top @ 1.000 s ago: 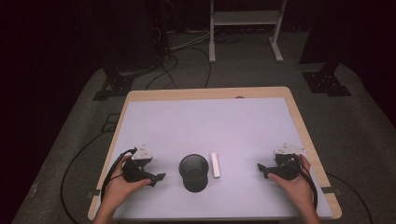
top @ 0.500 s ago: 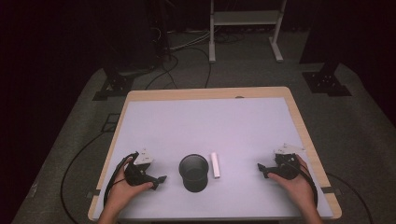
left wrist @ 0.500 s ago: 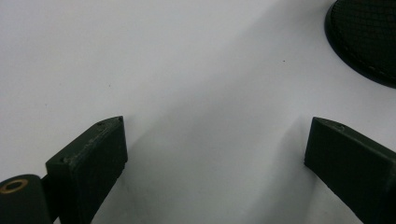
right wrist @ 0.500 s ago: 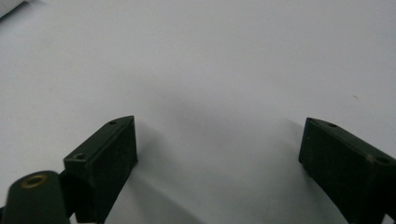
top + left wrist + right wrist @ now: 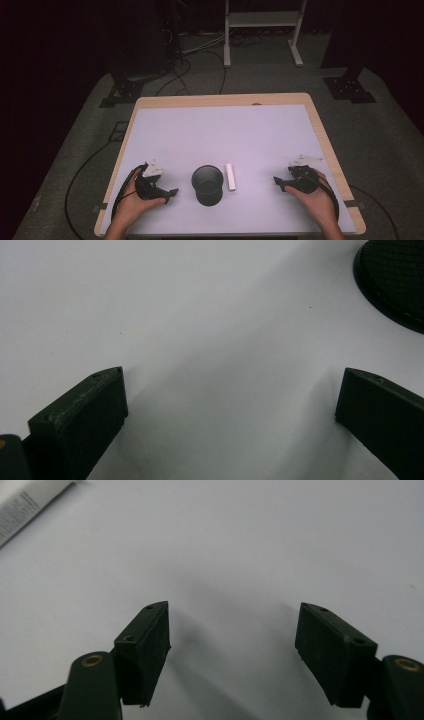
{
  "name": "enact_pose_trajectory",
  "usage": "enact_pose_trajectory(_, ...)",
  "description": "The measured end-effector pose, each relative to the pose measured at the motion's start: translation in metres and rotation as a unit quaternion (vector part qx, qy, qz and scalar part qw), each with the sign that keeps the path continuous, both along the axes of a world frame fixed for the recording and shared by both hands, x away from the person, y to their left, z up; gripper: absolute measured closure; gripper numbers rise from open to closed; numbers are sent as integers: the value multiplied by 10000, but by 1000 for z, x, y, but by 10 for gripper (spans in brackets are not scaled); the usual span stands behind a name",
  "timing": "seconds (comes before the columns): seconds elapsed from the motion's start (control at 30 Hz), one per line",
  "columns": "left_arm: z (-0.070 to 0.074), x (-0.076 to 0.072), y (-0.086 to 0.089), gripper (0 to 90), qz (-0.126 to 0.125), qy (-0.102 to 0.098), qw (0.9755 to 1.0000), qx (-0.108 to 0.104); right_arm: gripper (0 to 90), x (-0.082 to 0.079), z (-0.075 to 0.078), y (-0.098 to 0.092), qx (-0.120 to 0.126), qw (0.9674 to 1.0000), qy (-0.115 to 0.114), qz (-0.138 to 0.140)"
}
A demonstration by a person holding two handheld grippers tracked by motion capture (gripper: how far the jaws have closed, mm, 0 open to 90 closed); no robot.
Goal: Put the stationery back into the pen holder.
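While both hands rest low on the bench, the left gripper sits just left of a black mesh cup, round and upright near the front edge, with a small white oblong object lying flat just to the cup's right. Over on the far side, well apart, waits the right gripper. That bench top is a smooth, matte white sheet with a pale wooden rim showing around it.

Now the left gripper view: blocky black jaws spread wide, having just been opening, nothing but bare white surface between them, and the mesh cup's fine woven wall cut off at the top right corner (a texture the high view can't resolve). The right gripper view shows ribbed pads, jaws apart though they've just been closing in, nothing held, and the white object's end creeps in at the upper left with tiny printed text, too blurred to read. From above it looks plain white, and the cup's inside is lost in shadow.
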State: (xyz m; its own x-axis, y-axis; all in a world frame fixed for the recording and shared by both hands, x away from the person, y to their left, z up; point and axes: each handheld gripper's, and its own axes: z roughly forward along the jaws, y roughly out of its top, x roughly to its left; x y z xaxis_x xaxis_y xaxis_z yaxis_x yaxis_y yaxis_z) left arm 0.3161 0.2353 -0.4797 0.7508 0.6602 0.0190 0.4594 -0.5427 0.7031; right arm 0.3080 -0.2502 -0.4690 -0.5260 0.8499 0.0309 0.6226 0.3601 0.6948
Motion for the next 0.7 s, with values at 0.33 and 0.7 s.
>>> enact_pose_trajectory(0.33,0,0,0,0,1,5,10000,-9,301,4,10,24,91,9995,50,302)
enact_pose_trajectory(0.7,-1,0,0,0,6,-7,10000,-26,296,3,18,52,238,9978,20,620)
